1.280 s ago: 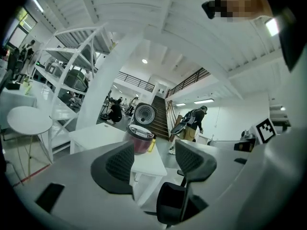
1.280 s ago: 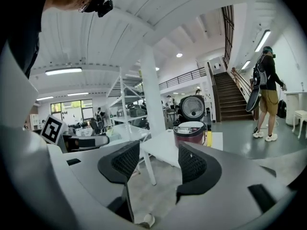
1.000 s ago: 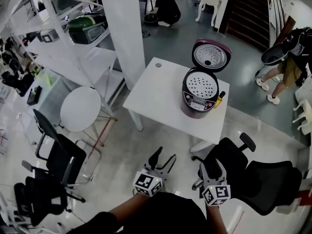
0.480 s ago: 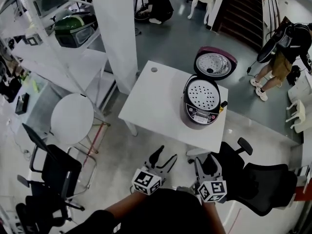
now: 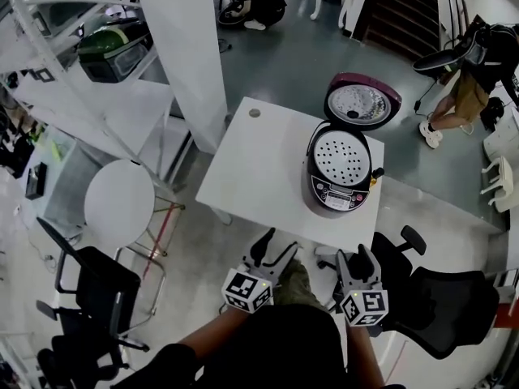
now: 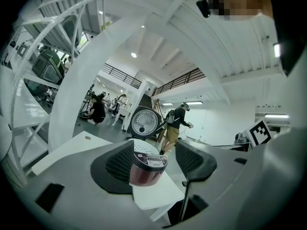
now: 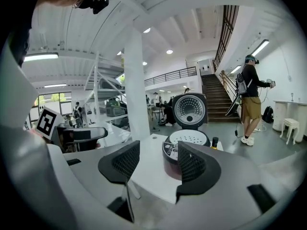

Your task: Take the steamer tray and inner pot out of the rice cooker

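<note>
A dark red rice cooker (image 5: 339, 177) stands on the right part of a white table (image 5: 259, 164), its round lid (image 5: 362, 102) swung up and back. A white perforated steamer tray (image 5: 341, 152) lies in its mouth; the inner pot is hidden beneath it. My left gripper (image 5: 272, 256) and right gripper (image 5: 357, 266) are both open and empty, held short of the table's near edge. The cooker (image 6: 147, 166) shows between the jaws in the left gripper view. In the right gripper view the cooker (image 7: 176, 150) and tray (image 7: 189, 137) sit partly behind the right jaw.
A black office chair (image 5: 438, 298) stands at the table's near right corner, and a small dark bottle (image 5: 375, 175) stands right of the cooker. A white pillar (image 5: 182, 51), shelving, a round white stool (image 5: 120, 199) and black chairs are at left. People stand or crouch beyond.
The table and cooker have drawn slightly nearer in the head view. Both grippers have risen a little toward the table's near edge, still open.
</note>
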A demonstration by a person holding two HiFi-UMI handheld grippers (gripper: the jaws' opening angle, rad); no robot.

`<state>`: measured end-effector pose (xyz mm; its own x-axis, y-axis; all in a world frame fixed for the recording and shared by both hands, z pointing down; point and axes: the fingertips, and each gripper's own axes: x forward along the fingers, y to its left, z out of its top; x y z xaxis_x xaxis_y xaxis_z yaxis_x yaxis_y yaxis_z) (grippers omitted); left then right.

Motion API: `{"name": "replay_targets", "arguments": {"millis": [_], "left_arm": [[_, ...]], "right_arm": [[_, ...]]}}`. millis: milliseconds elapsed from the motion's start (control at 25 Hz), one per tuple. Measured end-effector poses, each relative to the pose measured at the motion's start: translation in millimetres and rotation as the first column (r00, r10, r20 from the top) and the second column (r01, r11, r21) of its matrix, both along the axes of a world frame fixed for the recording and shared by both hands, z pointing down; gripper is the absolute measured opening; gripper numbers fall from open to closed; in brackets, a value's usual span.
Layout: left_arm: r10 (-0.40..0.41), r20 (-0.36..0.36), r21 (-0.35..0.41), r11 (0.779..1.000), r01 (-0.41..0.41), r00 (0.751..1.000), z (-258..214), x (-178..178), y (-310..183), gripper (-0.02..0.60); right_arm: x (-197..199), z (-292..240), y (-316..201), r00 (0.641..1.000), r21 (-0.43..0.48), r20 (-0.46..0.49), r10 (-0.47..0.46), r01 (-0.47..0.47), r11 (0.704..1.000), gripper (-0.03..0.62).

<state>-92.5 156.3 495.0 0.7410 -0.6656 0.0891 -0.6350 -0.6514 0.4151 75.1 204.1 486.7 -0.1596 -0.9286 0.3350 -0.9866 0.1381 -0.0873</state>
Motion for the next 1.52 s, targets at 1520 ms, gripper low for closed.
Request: {"name": "replay_targets", "arguments": {"millis": [1520], "left_arm": [[-0.012,0.264,-0.133,0.99,0.049,0.964,98,164,-270,0.245]], "right_arm": [[187,97,-274,0.994,-0.174,0.042,-0.097,0.103,0.979,0.221]]}}
